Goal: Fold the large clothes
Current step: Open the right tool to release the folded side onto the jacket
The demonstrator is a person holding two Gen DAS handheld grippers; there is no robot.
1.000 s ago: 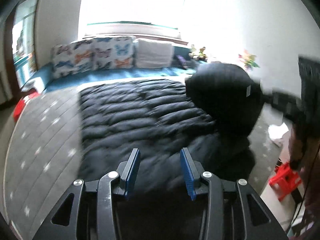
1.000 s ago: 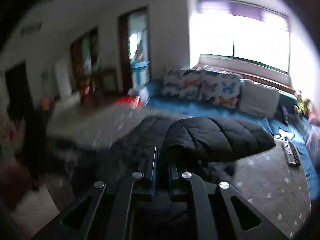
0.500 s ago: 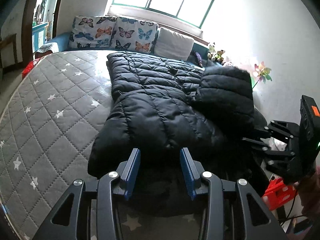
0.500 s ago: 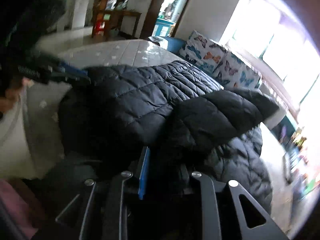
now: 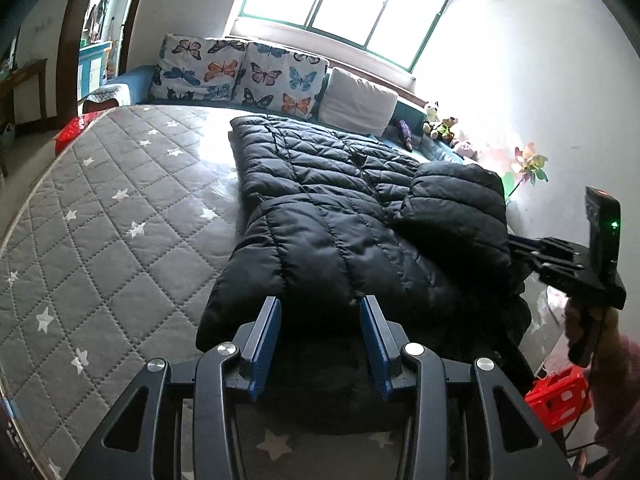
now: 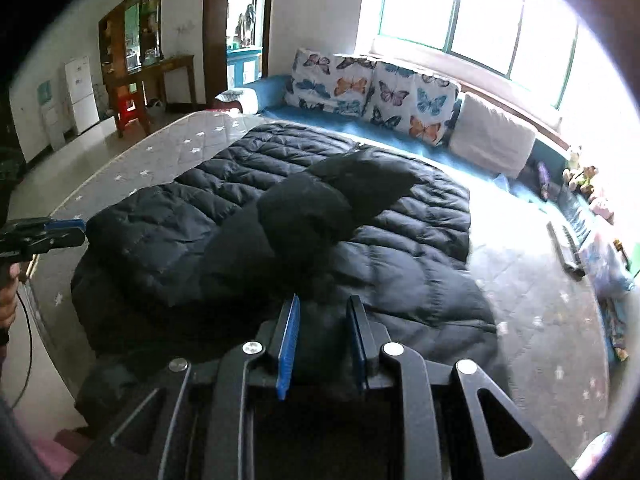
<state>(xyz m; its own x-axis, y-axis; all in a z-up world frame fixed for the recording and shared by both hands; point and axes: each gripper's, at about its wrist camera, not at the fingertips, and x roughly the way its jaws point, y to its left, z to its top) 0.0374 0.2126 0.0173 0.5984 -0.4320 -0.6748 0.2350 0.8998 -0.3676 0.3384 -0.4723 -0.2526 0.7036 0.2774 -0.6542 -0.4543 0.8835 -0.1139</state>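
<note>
A black coat (image 6: 280, 232) covers the mattress (image 6: 532, 296); right gripper (image 6: 322, 344) parted at 6 o'clock, left gripper (image 6: 60, 234) at 9.

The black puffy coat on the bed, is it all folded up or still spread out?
Partly folded. The black puffy coat lies spread over the mattress, with both sleeves already laid across its body.

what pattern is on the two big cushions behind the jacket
Colourful butterflies on white, on both cushions; clearest in the left wrist view.
</note>
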